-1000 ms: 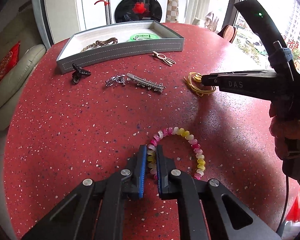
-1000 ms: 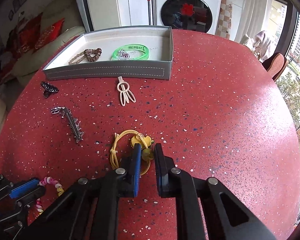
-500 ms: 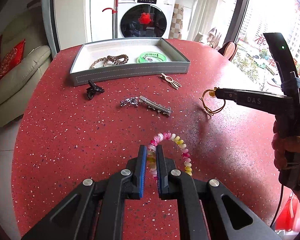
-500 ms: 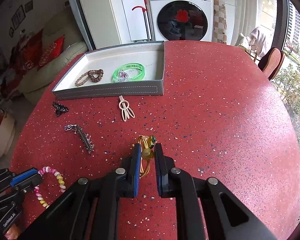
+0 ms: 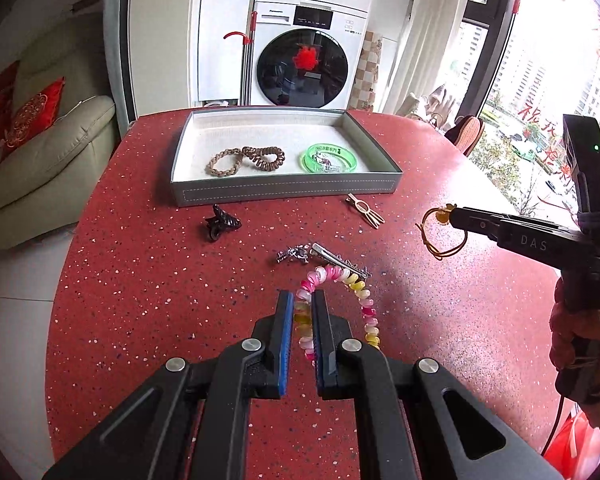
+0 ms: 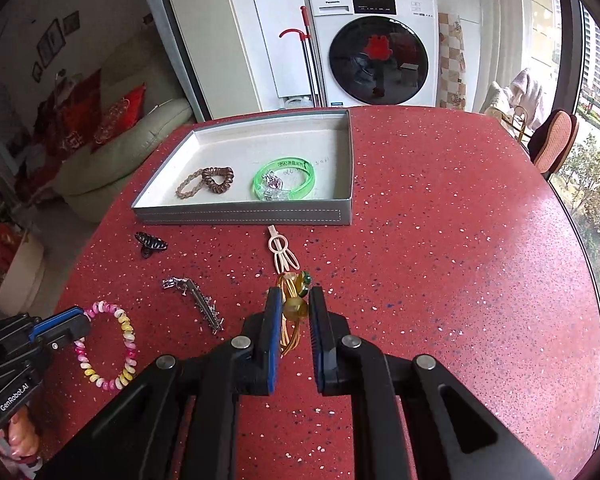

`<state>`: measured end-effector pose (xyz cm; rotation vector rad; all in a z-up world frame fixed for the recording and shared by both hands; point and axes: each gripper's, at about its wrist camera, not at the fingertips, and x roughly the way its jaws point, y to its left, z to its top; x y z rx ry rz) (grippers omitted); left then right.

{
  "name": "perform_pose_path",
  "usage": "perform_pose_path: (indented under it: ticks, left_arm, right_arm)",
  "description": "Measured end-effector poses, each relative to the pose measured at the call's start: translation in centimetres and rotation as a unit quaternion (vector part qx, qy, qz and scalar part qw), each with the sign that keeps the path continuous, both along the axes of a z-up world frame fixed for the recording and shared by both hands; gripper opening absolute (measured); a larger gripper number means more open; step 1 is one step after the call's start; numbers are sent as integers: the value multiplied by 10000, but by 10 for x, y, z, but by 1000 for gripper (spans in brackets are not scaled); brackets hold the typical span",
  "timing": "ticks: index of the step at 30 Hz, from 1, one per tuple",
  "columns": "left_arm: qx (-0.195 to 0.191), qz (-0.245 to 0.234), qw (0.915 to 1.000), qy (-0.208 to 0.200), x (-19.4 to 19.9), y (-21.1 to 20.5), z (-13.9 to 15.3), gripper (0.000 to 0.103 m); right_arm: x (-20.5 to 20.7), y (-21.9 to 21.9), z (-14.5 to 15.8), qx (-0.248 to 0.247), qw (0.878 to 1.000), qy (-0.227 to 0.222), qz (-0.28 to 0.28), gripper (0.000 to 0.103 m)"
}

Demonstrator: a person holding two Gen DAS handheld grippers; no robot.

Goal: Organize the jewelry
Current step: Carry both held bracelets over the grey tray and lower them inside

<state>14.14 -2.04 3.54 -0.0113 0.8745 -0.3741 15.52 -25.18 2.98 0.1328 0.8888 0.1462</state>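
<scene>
Left hand-held gripper (image 5: 302,312) clamping spiral bracelet (image 5: 358,292), tray (image 5: 284,192) beyond

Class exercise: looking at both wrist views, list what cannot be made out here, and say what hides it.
- Small clear trinket inside the green plastic bangle, right wrist view: too small to identify.
- Rear part of the pink-and-yellow spiral coil bracelet, left wrist view: covered by the left claw.
- Yellow cord bracelet, right wrist view: partly hidden between the right claw.
</scene>
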Motion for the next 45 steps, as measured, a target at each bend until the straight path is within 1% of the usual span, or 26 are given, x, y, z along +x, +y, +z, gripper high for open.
perform_pose_path:
  ticks: [3, 8, 13, 18, 22, 24, 27, 29, 32, 34, 36, 39, 42, 45]
  left_arm:
    - [2, 43, 9999, -110, 9, 5, 8, 28]
    - [11, 95, 9996, -253, 30, 10, 21, 28]
    - [-12, 110, 9993, -365, 58, 13, 37, 28]
    - [141, 153, 9990, -401, 92, 12, 50, 28]
    - [282, 183, 9980, -541, 118, 10, 62, 28]
    - [319, 260, 9976, -560, 135, 10, 68, 28]
    - [176, 404, 9978, -486, 164, 12, 74, 28]
    - [171, 486, 9973, -515, 181, 11, 76, 28]
    - [312, 597, 9961, -562, 206, 6, 70, 28]
    - [355, 664, 9957, -533, 222, 1, 60, 28]
    - [402, 684, 9958, -466, 237, -3, 47, 28]
    - [579, 741, 9950, -343, 255, -9, 21, 28]
    - [675, 753, 9947, -166, 267, -11, -3, 28]
    - [724, 766, 9944, 7, 276, -11, -22, 28]
  right_arm:
    - [6, 2, 7, 90, 9999, -37, 43, 14]
    - [21, 9, 18, 44, 9998, -137, 120, 14]
    - [44, 15, 30, 18, 9996, -213, 210, 14]
    - [73, 14, 44, 31, 9993, -303, 200, 14]
    - [100, 13, 54, 18, 9992, -354, 194, 14]
    - [113, 14, 55, 16, 9992, -360, 182, 14]
    - [134, 16, 51, 18, 9993, -338, 182, 14]
    - [147, 17, 47, 19, 9993, -318, 183, 14]
    - [165, 17, 36, 115, 9996, -204, 177, 14]
    - [175, 16, 28, 166, 9997, -141, 134, 14]
    - [185, 15, 21, 223, 9997, -102, 77, 14]
    - [199, 12, 9, 322, 9995, -34, -27, 14]
    - [209, 9, -3, 361, 9993, 23, -127, 14]
    - [218, 6, -18, 409, 9988, 127, -232, 14]
